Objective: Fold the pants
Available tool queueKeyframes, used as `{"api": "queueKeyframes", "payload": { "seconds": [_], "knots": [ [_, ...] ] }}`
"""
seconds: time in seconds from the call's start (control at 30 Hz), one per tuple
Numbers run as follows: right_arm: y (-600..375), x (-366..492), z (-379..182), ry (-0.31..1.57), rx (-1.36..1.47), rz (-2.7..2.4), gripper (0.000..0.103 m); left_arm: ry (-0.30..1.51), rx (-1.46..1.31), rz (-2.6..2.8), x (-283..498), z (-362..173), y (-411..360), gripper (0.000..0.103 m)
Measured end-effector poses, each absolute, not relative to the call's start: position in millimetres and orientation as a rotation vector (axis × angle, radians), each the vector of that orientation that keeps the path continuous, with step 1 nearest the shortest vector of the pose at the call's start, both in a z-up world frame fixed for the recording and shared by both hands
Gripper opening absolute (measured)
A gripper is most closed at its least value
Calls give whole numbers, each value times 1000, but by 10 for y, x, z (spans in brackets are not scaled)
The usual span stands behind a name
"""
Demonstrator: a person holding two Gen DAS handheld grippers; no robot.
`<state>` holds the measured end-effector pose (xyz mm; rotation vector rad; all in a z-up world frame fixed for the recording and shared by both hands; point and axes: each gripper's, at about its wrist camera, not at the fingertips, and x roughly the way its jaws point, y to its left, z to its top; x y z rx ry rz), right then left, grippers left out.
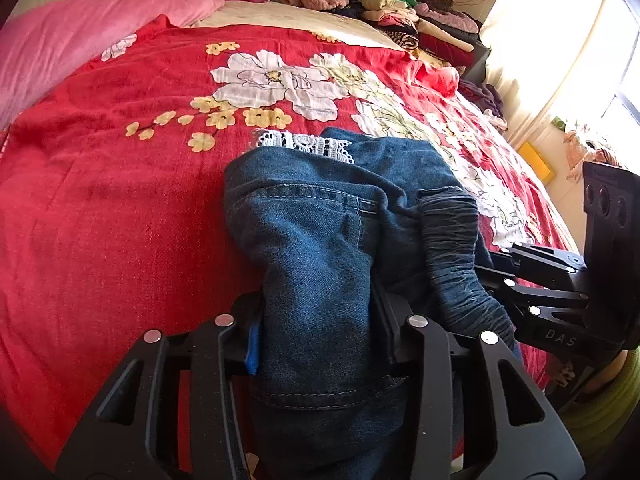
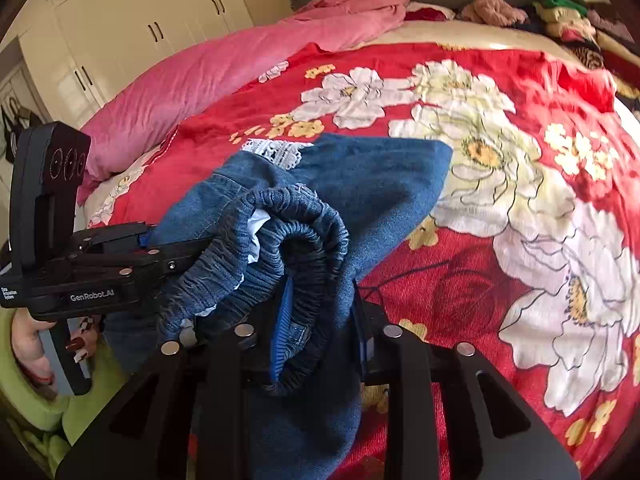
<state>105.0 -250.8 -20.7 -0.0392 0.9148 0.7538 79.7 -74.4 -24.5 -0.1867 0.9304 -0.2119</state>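
Gripping the jeans (image 1: 320,248) above the red floral bed (image 1: 120,200), both tools are clamped: left tool (image 1: 320,344) on denim, right tool (image 2: 320,344) on the elastic waistband (image 2: 304,240). Lace hem (image 1: 304,146) points away. Only the right view shows wardrobes (image 2: 120,40).

A bed under a red floral bedspread (image 1: 120,200) filled the room. A pink quilt (image 2: 224,76) lay bunched along its left side, a pile of folded clothes (image 1: 416,20) at the far right. Cream wardrobes (image 2: 132,28) lined the left wall; strong daylight came through a curtained window (image 1: 560,40) on the right.
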Motion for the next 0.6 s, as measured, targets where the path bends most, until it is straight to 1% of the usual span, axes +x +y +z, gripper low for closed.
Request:
{"api": "queueKeyframes", "payload": {
  "seconds": [0.1,0.33,0.4,0.6],
  "knots": [
    [-2488,1022,-106,883,-52,764,19,911,-183,-217,788,-167,-750,27],
    [-2392,1091,149,807,-78,789,18,868,-181,-213,886,46,-713,26],
    [-2356,1156,204,786,-82,784,17,854,-182,-208,934,111,-689,25],
    [-2243,1407,294,745,-91,767,17,821,-183,-186,1130,236,-613,25]
  ]
}}
